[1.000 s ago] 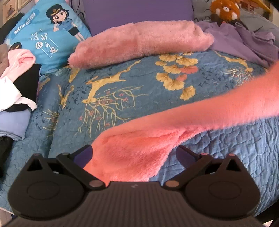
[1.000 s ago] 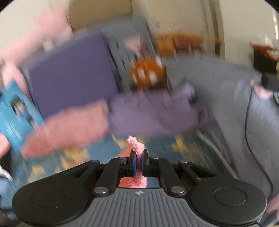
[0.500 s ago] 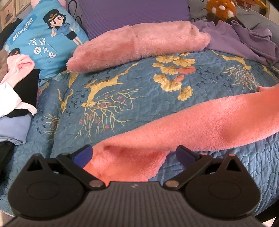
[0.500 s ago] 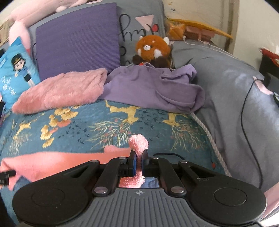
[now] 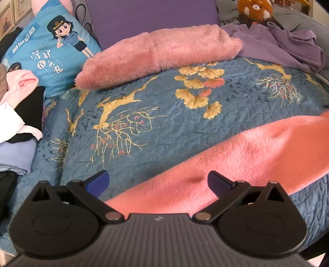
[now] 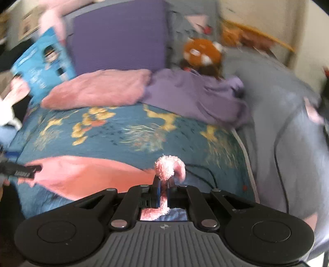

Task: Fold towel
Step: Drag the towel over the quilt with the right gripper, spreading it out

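Observation:
A fluffy salmon-pink towel lies stretched across the near part of the blue quilt, running from my left gripper off to the right. My left gripper stands open above the towel's left end, and nothing is held between its blue-padded fingers. In the right wrist view the towel spreads leftward, and my right gripper is shut on the towel's corner, a pink tuft sticking up above the pads. The left gripper's tip shows at the far left there.
A dusty-pink fuzzy blanket lies at the head of the bed before a purple cushion and a blue cartoon pillow. Purple cloth and a red-panda plush sit back right. Piled clothes lie left. A black cable crosses the grey bedding.
The towel has been pulled rightward and laid flat: its left end slid out from between the open left fingers. The right gripper, still clamped on the corner, has swung and its view blurs again.

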Demonstrator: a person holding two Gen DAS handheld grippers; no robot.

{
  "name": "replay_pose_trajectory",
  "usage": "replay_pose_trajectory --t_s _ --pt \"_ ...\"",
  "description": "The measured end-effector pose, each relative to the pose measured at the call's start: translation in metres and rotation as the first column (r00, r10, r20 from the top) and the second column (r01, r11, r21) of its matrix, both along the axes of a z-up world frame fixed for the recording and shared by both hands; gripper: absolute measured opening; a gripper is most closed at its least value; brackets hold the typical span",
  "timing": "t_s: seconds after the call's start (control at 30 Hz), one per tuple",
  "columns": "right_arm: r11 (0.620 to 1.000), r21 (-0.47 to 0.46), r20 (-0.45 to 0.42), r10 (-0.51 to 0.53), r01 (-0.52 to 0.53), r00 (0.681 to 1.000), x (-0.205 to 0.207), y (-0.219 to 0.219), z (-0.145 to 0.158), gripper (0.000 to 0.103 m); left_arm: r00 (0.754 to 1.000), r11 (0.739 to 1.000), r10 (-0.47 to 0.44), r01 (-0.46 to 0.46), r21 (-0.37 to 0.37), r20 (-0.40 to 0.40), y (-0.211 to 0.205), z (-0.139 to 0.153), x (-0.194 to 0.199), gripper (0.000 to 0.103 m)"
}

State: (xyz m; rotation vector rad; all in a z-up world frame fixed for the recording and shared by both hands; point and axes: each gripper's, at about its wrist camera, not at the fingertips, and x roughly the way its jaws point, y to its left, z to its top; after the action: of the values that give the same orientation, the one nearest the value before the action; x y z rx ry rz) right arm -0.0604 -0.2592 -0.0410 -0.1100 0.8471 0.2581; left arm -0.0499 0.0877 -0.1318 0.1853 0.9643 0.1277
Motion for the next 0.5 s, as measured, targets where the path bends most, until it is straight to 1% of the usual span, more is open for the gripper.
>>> replay_pose_trajectory --t_s 0.1,0.2,0.27,0.3,0.37,0.43,0.47,0.5 --pt "0.990 -0.072 -0.027 0.118 -0.120 0.993 -0.002 0.023 0.002 0.005 1.000 1.000 -0.014 0.014 -0.003 0.005 -0.001 0.002 -0.002 0.103" --pt "0.976 -0.126 -0.051 0.172 -0.177 0.984 -0.001 0.038 0.001 0.005 1.000 1.000 -0.014 0.014 -0.006 0.002 -0.001 0.002 -0.003 0.103" --pt "0.972 -0.171 -0.085 0.146 -0.159 0.986 0.006 0.042 -0.006 0.005 1.000 1.000 -0.013 0.013 -0.010 0.000 0.000 0.001 -0.003 0.103" --pt "0.966 -0.212 -0.110 0.128 -0.149 0.986 0.011 0.044 -0.014 0.006 1.000 1.000 -0.013 0.013 -0.011 0.000 0.000 0.001 -0.004 0.103" --pt "0.940 -0.308 -0.159 0.097 -0.143 0.983 0.016 0.045 -0.035 0.006 1.000 1.000 -0.014 0.014 -0.013 -0.001 0.001 0.001 -0.004 0.103" --pt "0.914 -0.376 -0.216 0.071 -0.151 0.974 0.019 0.042 -0.060 0.009 1.000 1.000 -0.013 0.013 -0.014 -0.004 0.001 0.000 -0.003 0.103" --pt "0.912 -0.380 -0.240 0.062 -0.152 0.969 0.019 0.040 -0.069 0.009 1.000 1.000 -0.013 0.013 -0.014 -0.006 0.001 -0.001 -0.003 0.103" --pt "0.915 -0.374 -0.253 0.055 -0.150 0.966 0.019 0.036 -0.076 0.015 1.000 1.000 -0.014 0.014 -0.013 -0.008 0.001 -0.002 -0.003 0.103"
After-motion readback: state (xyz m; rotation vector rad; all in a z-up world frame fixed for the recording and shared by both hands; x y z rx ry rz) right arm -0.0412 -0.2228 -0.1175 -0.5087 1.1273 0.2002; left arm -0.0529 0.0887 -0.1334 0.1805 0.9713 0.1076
